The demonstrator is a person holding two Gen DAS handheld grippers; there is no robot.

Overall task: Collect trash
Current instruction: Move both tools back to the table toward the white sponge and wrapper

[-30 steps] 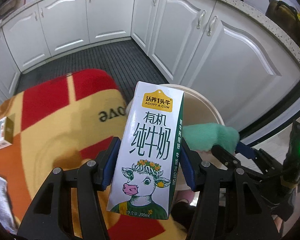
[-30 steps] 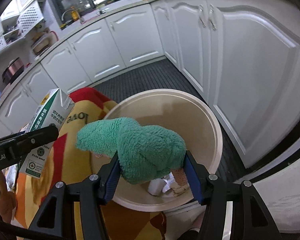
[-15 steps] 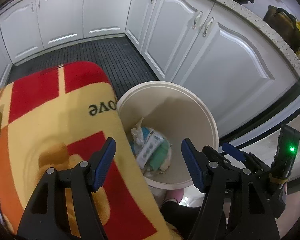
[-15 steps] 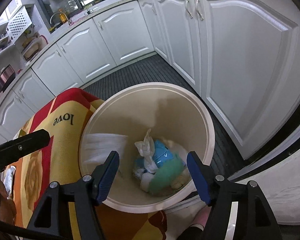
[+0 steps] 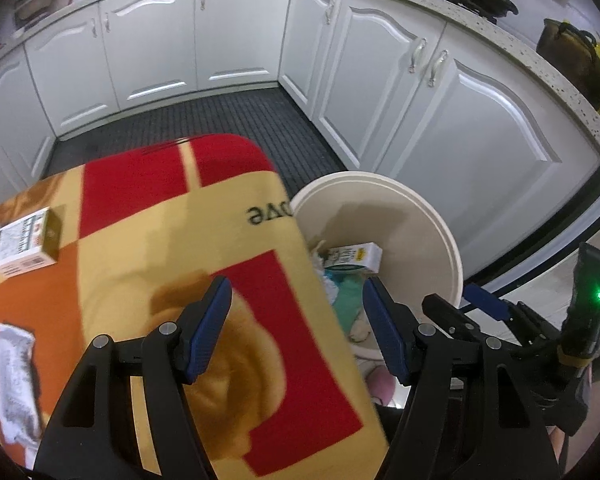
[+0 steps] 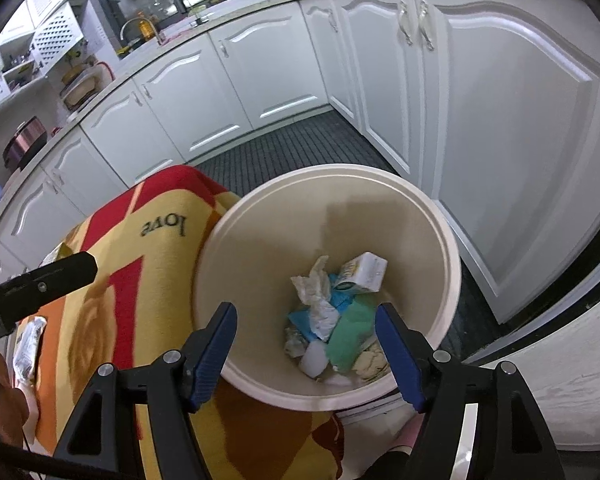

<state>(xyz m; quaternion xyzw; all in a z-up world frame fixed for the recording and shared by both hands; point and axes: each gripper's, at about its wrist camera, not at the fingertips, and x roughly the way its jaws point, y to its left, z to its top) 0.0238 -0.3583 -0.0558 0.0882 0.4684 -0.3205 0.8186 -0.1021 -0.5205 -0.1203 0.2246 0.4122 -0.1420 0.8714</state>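
Right wrist view: both grippers (image 6: 306, 354) (image 5: 296, 326) released, jaws just opened, nothing between; carton (image 5: 354, 258) binned (image 6: 440, 224); next, approach small box (image 5: 24, 246) squarely.

My worktop (image 5: 148, 240) is draped in a red, yellow and orange blanket printed with "love". At its far left lies a small carton (image 5: 24, 242); nearer, at the left edge, a crumpled silver wrapper (image 5: 16, 376). The cream bin (image 6: 452, 264) stands on the dark ribbed floor (image 5: 220, 120), against the worktop's right side.
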